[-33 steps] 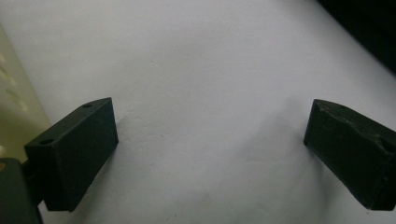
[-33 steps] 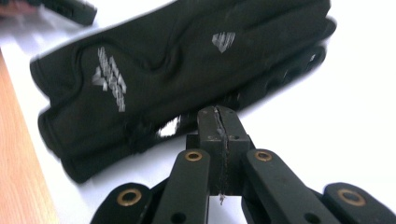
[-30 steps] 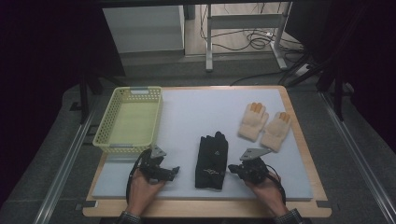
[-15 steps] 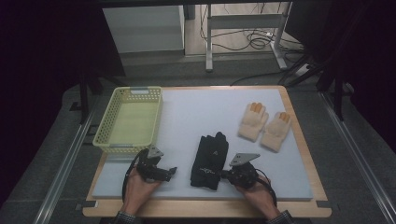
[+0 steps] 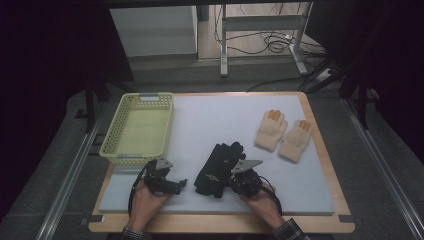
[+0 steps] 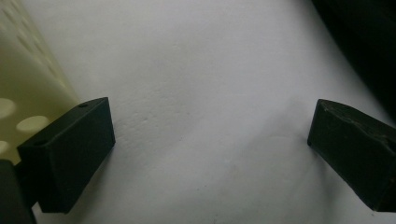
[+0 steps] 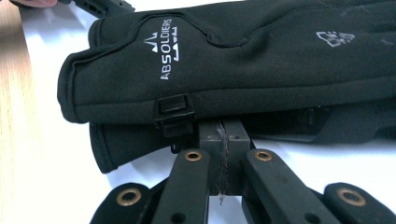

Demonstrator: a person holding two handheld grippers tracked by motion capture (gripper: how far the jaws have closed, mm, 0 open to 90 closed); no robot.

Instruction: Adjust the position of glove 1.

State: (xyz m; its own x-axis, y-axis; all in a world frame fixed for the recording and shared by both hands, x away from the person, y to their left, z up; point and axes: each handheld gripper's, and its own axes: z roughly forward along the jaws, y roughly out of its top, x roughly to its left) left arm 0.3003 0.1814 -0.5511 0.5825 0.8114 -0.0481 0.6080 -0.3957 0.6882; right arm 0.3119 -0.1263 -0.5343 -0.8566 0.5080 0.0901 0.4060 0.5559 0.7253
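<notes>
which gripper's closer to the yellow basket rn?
Left. The left gripper sits just below the yellow basket, near its front corner; the right gripper is farther right, against the black gloves.

Dim room: dark grey floor (image 5: 60, 165), a white cabinet (image 5: 152, 30), a grey metal-legged stand (image 5: 260, 35) and tangled black cables (image 5: 280, 42).

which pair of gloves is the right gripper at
The black gloves, stacked near the table's front edge: the shut right gripper sits against their side. The cream gloves with orange fingertips lie apart, farther back toward the right.
</notes>
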